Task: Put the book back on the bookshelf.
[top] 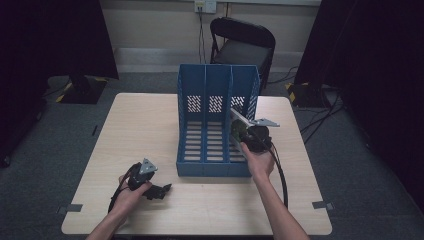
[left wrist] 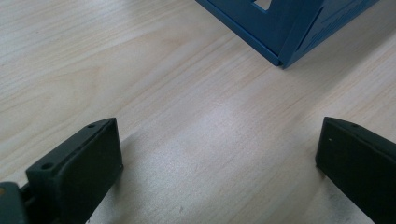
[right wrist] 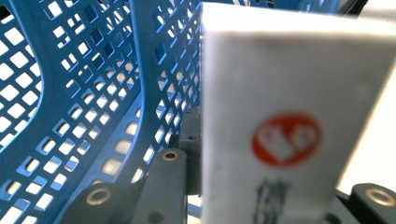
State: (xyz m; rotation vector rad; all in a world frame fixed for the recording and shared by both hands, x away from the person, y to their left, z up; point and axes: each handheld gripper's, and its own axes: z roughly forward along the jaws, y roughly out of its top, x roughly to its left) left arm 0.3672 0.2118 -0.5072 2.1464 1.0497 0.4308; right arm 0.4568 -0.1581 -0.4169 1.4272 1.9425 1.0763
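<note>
Forearms come in from the bottom edge of the high view, one on each side. Left hand (top: 131, 192) is parked low on the table (top: 150, 125), wrist flat, holding the left gripper (top: 161, 190) so it points off to the right along the wood. Its jaws stand wide apart with nothing between them; in the left gripper view you just get bare tabletop in the gap, and the near corner of the blue rack (left wrist: 285, 32) up ahead, well clear of the fingers (left wrist: 79, 172).

Right hand (top: 260, 161) is stretched further forward, arm angled up and in toward the rack (top: 216, 120), which sits about mid-table with its three slots open toward the person. The right gripper (top: 239, 131) is lifted off the table and tipped forward at the rightmost slot, grey plate on top.

It's clamped on a white box (right wrist: 285, 126), flat-ish, with a red round logo on the face. Box (top: 239, 119) stands roughly upright between the jaws, leaning a bit, right at the rack's right-hand slot. From the right gripper view the blue mesh divider (right wrist: 140, 93) is just beside the box on one side. Can't tell whether the box is touching the rack or resting on its floor; that view is too close and blurry for that.
</note>
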